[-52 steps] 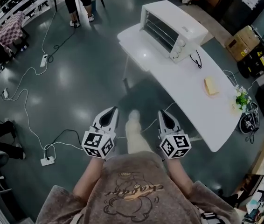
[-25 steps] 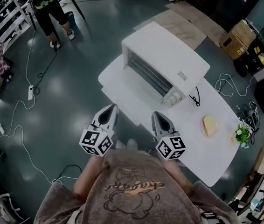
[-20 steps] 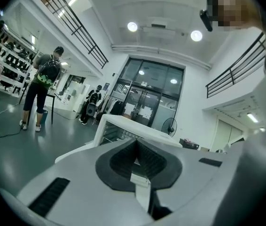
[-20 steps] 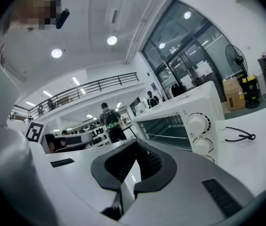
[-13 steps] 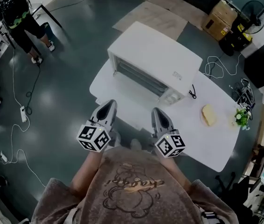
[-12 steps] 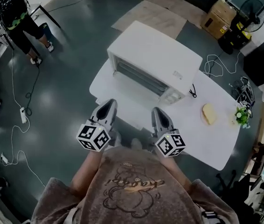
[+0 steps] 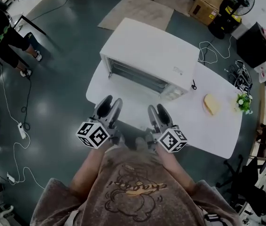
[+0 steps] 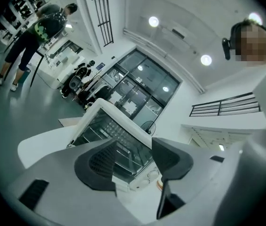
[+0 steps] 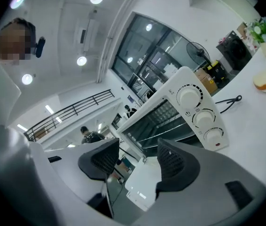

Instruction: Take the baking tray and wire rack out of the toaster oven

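No brand readable: the small grey label (image 7: 176, 69) on top of the white toaster oven (image 7: 147, 53) is too tiny, the dial marks round its three knobs (image 9: 203, 119) are unreadable, and the script on my shirt (image 7: 133, 189) is too warped. The marker cubes (image 7: 92, 134) show only black-and-white squares. My left gripper (image 7: 109, 102) has just been opening, pads wide apart, nothing between them, touching nothing. My right gripper (image 7: 156, 109) is the same: just spread, empty. Both hang at the near edge of the white table (image 7: 203, 133), pointing at the oven front and apart from it. The wire rack (image 9: 168, 117) sits inside behind the glass; I can't pick out the baking tray. A bread slice (image 7: 211, 103) lies on the table right of the oven.
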Action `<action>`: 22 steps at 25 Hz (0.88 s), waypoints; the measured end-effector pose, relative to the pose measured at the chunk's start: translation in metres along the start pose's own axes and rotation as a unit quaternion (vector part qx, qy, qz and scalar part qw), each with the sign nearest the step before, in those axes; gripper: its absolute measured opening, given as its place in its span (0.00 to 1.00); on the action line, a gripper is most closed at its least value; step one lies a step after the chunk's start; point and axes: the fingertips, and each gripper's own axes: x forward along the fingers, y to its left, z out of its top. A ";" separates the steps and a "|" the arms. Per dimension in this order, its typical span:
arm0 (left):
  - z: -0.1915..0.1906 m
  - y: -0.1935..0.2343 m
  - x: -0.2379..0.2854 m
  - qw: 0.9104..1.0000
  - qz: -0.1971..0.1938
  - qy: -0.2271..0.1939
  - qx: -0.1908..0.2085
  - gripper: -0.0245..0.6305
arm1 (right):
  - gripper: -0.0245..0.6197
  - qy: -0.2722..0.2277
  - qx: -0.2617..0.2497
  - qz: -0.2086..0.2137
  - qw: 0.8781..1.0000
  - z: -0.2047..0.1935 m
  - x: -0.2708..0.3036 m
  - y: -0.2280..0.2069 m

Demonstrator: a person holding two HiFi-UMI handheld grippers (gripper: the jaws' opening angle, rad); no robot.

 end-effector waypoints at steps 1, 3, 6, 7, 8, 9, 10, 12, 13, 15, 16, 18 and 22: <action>-0.002 0.005 0.005 1.000 -0.001 0.003 -0.010 0.36 | 0.39 -0.006 0.008 -0.006 1.000 -0.001 0.003 -0.003; -0.007 0.015 0.015 0.999 -0.003 0.011 -0.032 0.37 | 0.39 -0.014 0.021 -0.017 1.000 -0.004 0.009 -0.009; -0.016 0.036 0.033 0.998 -0.003 0.029 -0.059 0.37 | 0.39 -0.022 0.041 -0.033 0.998 -0.010 0.024 -0.020; -0.019 0.044 0.040 0.997 -0.003 0.035 -0.065 0.37 | 0.39 -0.025 0.049 -0.038 0.998 -0.012 0.030 -0.025; -0.022 0.052 0.047 0.997 -0.002 0.041 -0.071 0.37 | 0.39 -0.028 0.058 -0.043 0.997 -0.014 0.037 -0.030; -0.026 0.060 0.054 0.996 -0.002 0.048 -0.079 0.37 | 0.39 -0.031 0.068 -0.051 0.996 -0.017 0.042 -0.037; -0.031 0.068 0.062 0.995 -0.001 0.055 -0.088 0.37 | 0.39 -0.034 0.077 -0.060 0.995 -0.019 0.047 -0.044; -0.041 0.082 0.077 0.992 0.001 0.068 -0.106 0.37 | 0.39 -0.040 0.090 -0.078 0.992 -0.024 0.055 -0.057; -0.045 0.089 0.084 0.991 0.001 0.073 -0.113 0.37 | 0.39 -0.043 0.095 -0.087 0.991 -0.026 0.058 -0.064; -0.051 0.100 0.098 0.989 0.001 0.081 -0.125 0.37 | 0.39 -0.051 0.108 -0.105 0.987 -0.032 0.066 -0.076; -0.054 0.107 0.105 0.988 0.002 0.084 -0.131 0.37 | 0.39 -0.055 0.116 -0.113 0.985 -0.036 0.070 -0.083; -0.061 0.120 0.119 0.985 0.006 0.088 -0.146 0.37 | 0.39 -0.066 0.130 -0.126 0.981 -0.042 0.078 -0.097; -0.068 0.135 0.142 0.980 0.004 0.092 -0.176 0.36 | 0.39 -0.089 0.145 -0.146 0.974 -0.038 0.095 -0.115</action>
